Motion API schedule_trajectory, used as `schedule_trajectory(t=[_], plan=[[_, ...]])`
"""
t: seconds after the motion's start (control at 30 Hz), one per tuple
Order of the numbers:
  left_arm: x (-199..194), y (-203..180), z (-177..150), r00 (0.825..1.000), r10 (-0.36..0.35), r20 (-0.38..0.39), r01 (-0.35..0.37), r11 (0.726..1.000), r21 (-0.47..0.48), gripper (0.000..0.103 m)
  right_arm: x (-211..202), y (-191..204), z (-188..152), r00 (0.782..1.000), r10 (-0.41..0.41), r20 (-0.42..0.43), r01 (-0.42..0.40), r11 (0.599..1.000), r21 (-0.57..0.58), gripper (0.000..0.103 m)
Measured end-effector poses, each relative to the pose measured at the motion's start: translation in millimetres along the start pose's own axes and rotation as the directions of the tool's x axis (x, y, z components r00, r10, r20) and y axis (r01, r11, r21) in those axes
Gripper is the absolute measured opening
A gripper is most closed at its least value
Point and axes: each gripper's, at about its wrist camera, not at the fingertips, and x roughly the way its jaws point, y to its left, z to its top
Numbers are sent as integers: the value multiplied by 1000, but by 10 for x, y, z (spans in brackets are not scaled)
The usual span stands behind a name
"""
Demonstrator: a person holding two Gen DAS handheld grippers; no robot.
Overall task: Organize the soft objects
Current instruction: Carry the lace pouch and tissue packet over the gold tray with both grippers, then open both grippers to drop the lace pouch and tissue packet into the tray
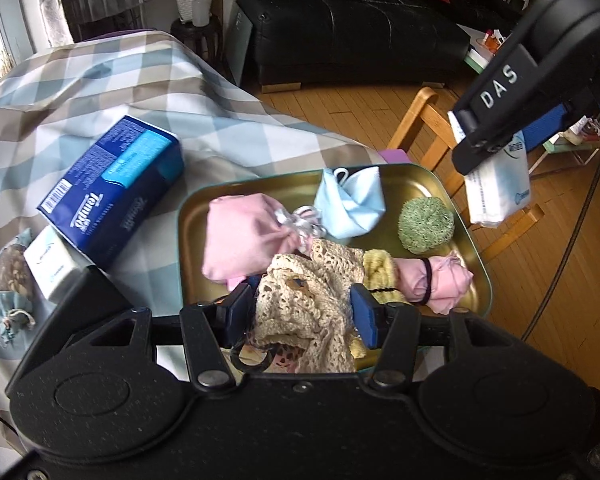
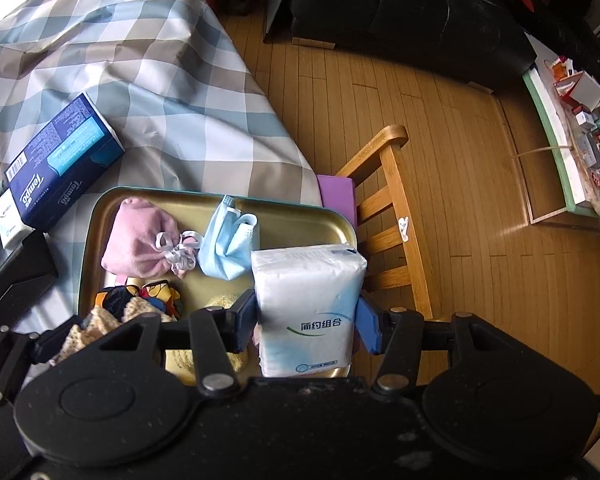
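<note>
A big blue tissue box [image 1: 112, 188] lies on the checked cloth [image 1: 100, 88], left of the gold tray [image 1: 420, 184]. The left gripper [image 1: 304, 312] squeezes a cream lacy cloth [image 1: 300, 300] over the tray (a pink pouch [image 1: 240, 236] sits inside). The right gripper [image 2: 306, 322] pinches a white tissue pack [image 2: 306, 304] above the tray's right end.

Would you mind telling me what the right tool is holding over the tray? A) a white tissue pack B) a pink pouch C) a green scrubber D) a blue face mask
A: the right tool has its pads pressed on either side of the white tissue pack, while the mask, scrubber and pouch lie in the tray.
</note>
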Motion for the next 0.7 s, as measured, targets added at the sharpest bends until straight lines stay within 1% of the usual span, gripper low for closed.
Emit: schedule_trajectory(t=[0.17,0.33,0.43,0.53,0.7], plan=[[121,-61,-28,1000,-5,-12,5,1000,7,52,94,29,26,1000,-11,-21,11,1000,-7,51],[277,-16,-33,999,1,-32,-1,1000,1,52,113,76,78,1000,-15,-27,15,1000,-5,51],[333,35,-25,999,1,-42,-2,1000,-20,52,122,105,110,999,-22,-28,22,1000,-4,51],[322,75,-10,1000,-6,-31,5,999,-32,52,138,148,136,999,-31,-30,31,999,-11,51],[276,115,52,1000,5,-9,-5,999,-38,53,143,183,190,999,-38,-16,38,999,-9,52]])
